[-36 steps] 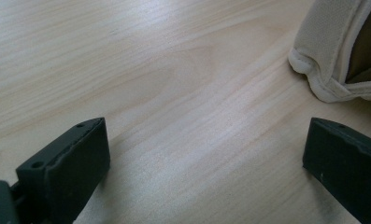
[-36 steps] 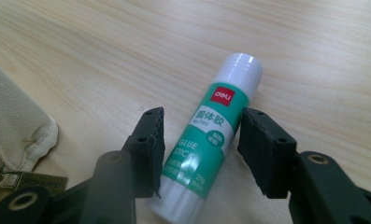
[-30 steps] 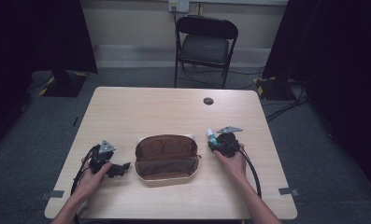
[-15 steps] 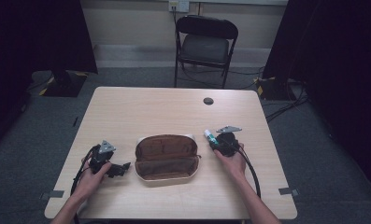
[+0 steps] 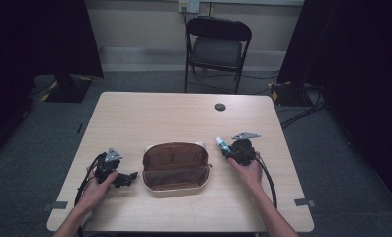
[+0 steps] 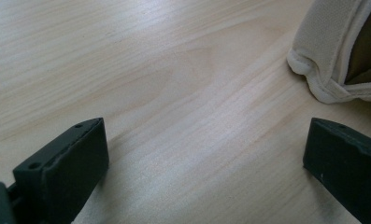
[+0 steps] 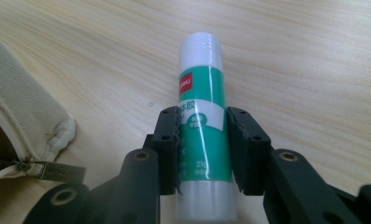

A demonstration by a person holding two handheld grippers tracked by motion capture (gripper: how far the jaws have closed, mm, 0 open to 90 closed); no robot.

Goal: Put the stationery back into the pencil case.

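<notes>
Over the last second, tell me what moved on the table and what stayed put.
Little changed. The right gripper, shut on the glue stick, edged slightly toward the open pencil case; the move is barely visible in the high view. The left gripper stayed open at the case's left end, resting on the table. The case did not move.

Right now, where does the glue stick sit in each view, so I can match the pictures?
High view: glue stick right of centre, in the right tongs, right of the open pouch.
Left gripper view: not in it.
Right gripper view: centre, clamped at its green label.
Shared landmark: the pouch's cream edge.
</notes>
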